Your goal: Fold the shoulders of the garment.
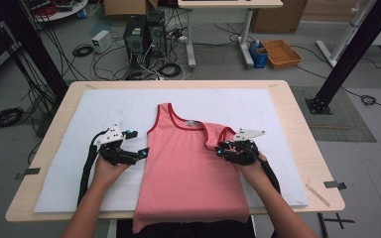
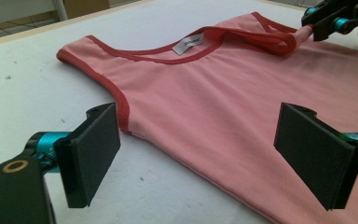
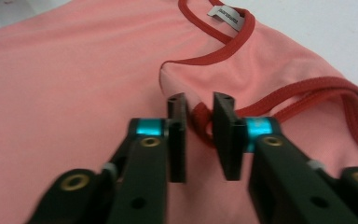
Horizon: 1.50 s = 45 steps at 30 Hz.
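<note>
A pink tank top (image 1: pixel 188 168) with red trim lies flat on the white mat (image 1: pixel 99 109), neck away from me and hem hanging over the table's front edge. Its right shoulder strap (image 1: pixel 217 135) is folded inward onto the chest. My left gripper (image 1: pixel 139 143) rests open at the shirt's left side; in the left gripper view its pads (image 2: pixel 93 154) straddle the side edge below the armhole without touching the tank top (image 2: pixel 214 93). My right gripper (image 3: pixel 199 130) stands slightly open over the folded strap (image 3: pixel 307 93), red trim showing loose in the gap.
The mat covers most of the wooden table (image 1: pixel 305 148). Strips of tape (image 1: pixel 335 184) mark the table's corners. Beyond the far edge, the floor holds computer towers (image 1: pixel 141 34), tangled cables, an orange bin (image 1: pixel 281 53) and black frame posts (image 1: pixel 349 54).
</note>
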Motion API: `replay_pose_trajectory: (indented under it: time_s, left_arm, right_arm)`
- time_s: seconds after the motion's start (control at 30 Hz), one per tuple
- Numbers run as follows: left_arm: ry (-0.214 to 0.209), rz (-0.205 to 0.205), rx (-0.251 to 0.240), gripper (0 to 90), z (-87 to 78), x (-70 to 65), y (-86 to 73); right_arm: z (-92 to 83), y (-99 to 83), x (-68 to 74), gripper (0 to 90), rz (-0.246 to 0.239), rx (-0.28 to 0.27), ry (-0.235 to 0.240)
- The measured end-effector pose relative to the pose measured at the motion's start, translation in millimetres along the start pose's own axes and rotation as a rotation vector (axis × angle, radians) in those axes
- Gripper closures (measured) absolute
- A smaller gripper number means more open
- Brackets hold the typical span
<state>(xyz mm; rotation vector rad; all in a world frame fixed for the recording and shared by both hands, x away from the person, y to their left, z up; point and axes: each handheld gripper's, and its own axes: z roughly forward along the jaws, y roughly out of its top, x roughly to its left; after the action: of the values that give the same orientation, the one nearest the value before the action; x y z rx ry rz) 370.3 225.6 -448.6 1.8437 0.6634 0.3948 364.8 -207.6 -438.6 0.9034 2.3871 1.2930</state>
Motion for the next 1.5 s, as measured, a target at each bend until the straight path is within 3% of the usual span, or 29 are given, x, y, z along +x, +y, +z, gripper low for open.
replay_pose_trajectory:
  time_s: [0.07, 0.17, 0.37, 0.53, 0.63, 0.73, 0.8, 0.83, 1.0, 1.1, 1.23, 1.43, 1.5]
  left_arm:
    - [0.001, 0.001, 0.000, 14.4, 0.1, -0.1, 0.1]
    - [0.002, -0.001, 0.002, 14.4, 0.2, -0.1, 0.1]
    - [0.002, -0.004, 0.002, 14.4, 0.4, 0.0, 0.1]
    - [0.001, -0.002, 0.002, 14.4, 0.2, 0.0, 0.1]
    - [0.000, -0.002, 0.002, 14.4, 0.1, 0.0, 0.1]
    - [0.000, -0.002, 0.002, 14.4, 0.2, -0.2, 0.1]
    - [0.000, -0.001, 0.001, 14.4, 0.3, -0.3, 0.1]
    - [0.000, -0.001, 0.001, 14.4, 0.4, -0.3, 0.1]
    - [0.000, 0.001, 0.004, 14.4, 0.5, -0.5, 0.1]
    - [0.003, 0.004, 0.007, 14.4, 0.6, -0.6, 0.3]
    - [0.005, 0.005, 0.007, 14.4, 0.9, -0.8, 0.3]
    - [0.001, 0.002, 0.010, 14.4, 0.6, -0.2, 0.4]
    - [0.002, -0.001, 0.007, 14.4, 0.8, -0.2, 0.2]
  right_arm:
    - [-3.8, 1.5, 1.2, 56.1, 0.012, -0.021, -0.008]
    - [-6.6, 5.0, 0.1, 51.2, 0.016, -0.045, -0.005]
    - [-4.5, 20.7, -1.5, 49.6, 0.019, -0.077, 0.000]
    - [10.4, 25.4, -1.0, 61.9, -0.025, -0.018, 0.022]
    - [13.7, 22.2, -3.9, 67.2, -0.019, 0.004, 0.022]
    - [15.5, 13.1, -6.5, 80.5, -0.007, 0.032, 0.029]
    - [15.2, 11.2, -5.7, 82.8, -0.011, 0.045, 0.028]
    - [12.7, 8.8, -0.2, 83.7, -0.043, 0.042, 0.025]
    - [7.3, 4.8, 10.1, 83.5, -0.096, 0.046, 0.027]
    - [6.1, -0.1, 12.8, 82.3, -0.113, 0.061, 0.027]
    - [7.9, -9.4, 10.7, 76.3, -0.099, 0.089, 0.034]
    - [5.8, -9.9, 10.9, 70.8, -0.092, 0.087, 0.060]
    - [3.3, -8.8, 8.5, 59.9, -0.062, 0.066, 0.074]
